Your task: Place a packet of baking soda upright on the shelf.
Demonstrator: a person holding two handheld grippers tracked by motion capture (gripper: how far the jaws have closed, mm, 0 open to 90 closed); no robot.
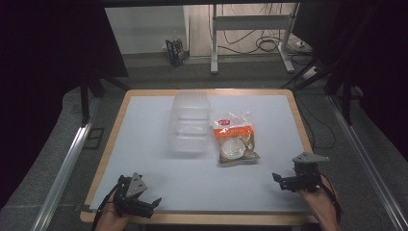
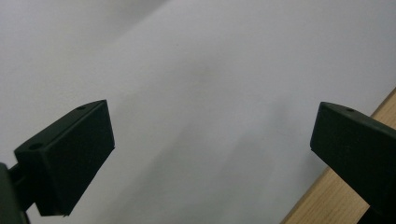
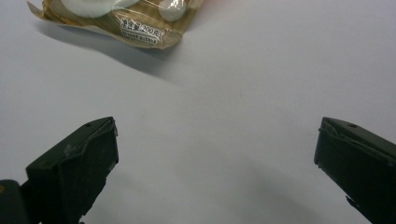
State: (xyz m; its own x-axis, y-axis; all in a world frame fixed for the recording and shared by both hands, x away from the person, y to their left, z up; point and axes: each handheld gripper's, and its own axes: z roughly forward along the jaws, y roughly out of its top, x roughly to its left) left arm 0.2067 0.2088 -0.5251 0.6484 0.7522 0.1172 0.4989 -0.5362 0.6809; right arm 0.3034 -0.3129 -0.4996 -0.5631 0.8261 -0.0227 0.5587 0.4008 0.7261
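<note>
I take the clear plastic lidded container (image 1: 190, 122) at the middle of the white-topped wooden table (image 1: 144, 125) as my landmark. Well off its near-left corner, my left gripper (image 1: 146, 204) sits by the table's front edge, jaws spread wide over bare white surface. Touching the container's right side lies the orange-and-clear plastic food packet (image 1: 234, 138). Farther right and nearer me, my right gripper (image 1: 284, 182) points toward the packet, jaws released and empty.

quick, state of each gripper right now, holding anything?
left gripper: open, jaws wide apart, nothing between them, over the white table sheet.
right gripper: open, holding nothing, the snack bag lies ahead of it.
</note>
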